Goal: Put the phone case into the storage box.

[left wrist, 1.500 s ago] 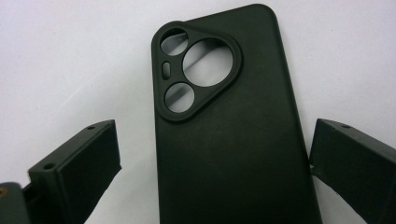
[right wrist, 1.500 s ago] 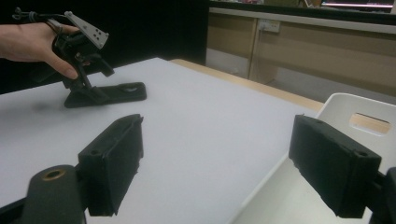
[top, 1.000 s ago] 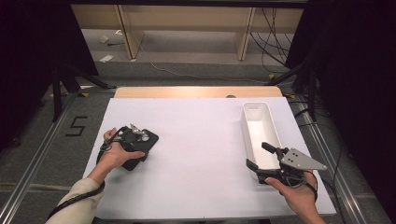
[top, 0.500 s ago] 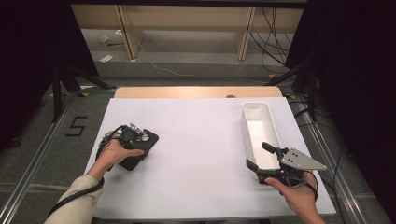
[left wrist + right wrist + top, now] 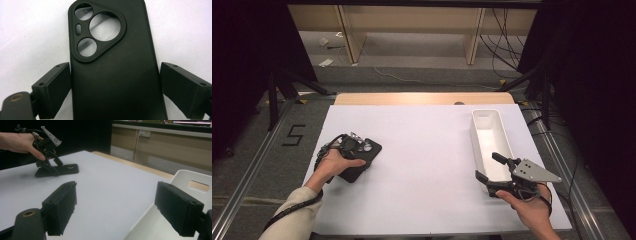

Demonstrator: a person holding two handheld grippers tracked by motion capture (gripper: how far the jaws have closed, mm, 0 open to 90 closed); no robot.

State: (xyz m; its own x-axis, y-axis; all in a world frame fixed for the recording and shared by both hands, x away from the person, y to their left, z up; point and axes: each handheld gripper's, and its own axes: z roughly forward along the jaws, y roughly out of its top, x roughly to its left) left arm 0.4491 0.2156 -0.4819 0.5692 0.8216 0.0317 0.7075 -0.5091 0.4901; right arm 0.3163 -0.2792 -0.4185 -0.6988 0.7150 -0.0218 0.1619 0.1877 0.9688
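Black phone case [image 5: 115, 75], white bin [image 5: 490, 140]

Bright light from above washes the white table [image 5: 427, 150] near glare, while the room around it sinks to black. In the left gripper view the case [image 5: 112, 75] between the fingers is soft and dim — too close for focus. The right gripper view is mildly grainy — its near fingers [image 5: 61, 207] blurred.

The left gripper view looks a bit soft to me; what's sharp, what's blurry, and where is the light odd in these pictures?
Left gripper view: the black phone case is fairly sharp, the jaws at the bottom corners are softer, and the white table is washed out. Right gripper view: the near jaws are blurred, the room behind dim. High view: the table is evenly lit, its surroundings fall into deep shadow.
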